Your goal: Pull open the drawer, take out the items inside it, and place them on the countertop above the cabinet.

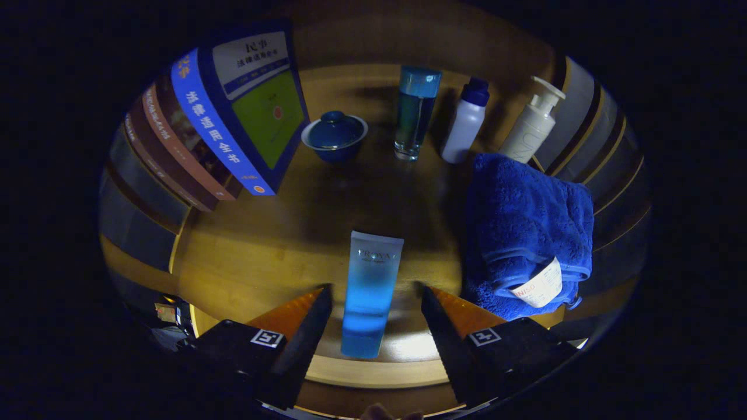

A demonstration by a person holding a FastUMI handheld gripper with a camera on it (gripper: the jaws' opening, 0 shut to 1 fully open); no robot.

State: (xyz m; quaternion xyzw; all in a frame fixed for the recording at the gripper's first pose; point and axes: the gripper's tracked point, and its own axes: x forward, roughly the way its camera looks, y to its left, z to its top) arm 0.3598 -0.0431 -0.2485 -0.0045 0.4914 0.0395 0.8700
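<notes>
gripper (pixel 373 297) fingers stand spread, a blue squeeze tube (pixel 371 291) marked "proya" lying between them untouched on the wooden countertop (pixel 262 256). beyond: law books (pixel 233 116), lidded blue cup (pixel 334 135), glass bottle (pixel 415 112), white bottle (pixel 464 122), pump dispenser (pixel 534 125), blue towel (pixel 525 227) with label.

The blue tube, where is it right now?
The blue tube lies on the wooden countertop between the open gripper fingers, left of the blue towel.

Handheld gripper (pixel 373 303) with two tapered, wedge-shaped fingers, each base carrying a square black-and-white marker tag.
</notes>
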